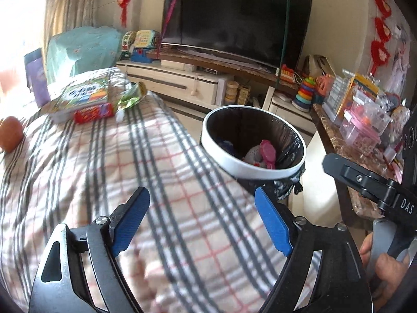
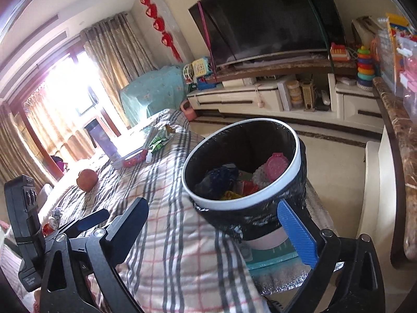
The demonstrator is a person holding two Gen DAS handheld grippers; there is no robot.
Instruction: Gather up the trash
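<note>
Both my grippers, left (image 1: 202, 220) and right (image 2: 219, 230), spread wide, nothing held. Under them: plaid cloth (image 1: 146, 172). Lined trash bin (image 1: 260, 170) sits at its edge, wrappers inside. Green wrapper (image 1: 131, 99) and red packet (image 1: 93, 113) at far end. TV (image 1: 234, 20) on wall side.

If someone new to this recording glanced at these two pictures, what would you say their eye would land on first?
Probably the white-rimmed trash bin with its black liner, standing beside the checked blanket and already holding a pink item and other scraps. Behind it a large dark television fills the far wall above a low cabinet. On the blanket's far end lie a green wrapper and a red packet, while both hand-held grippers stand open and empty.
</note>
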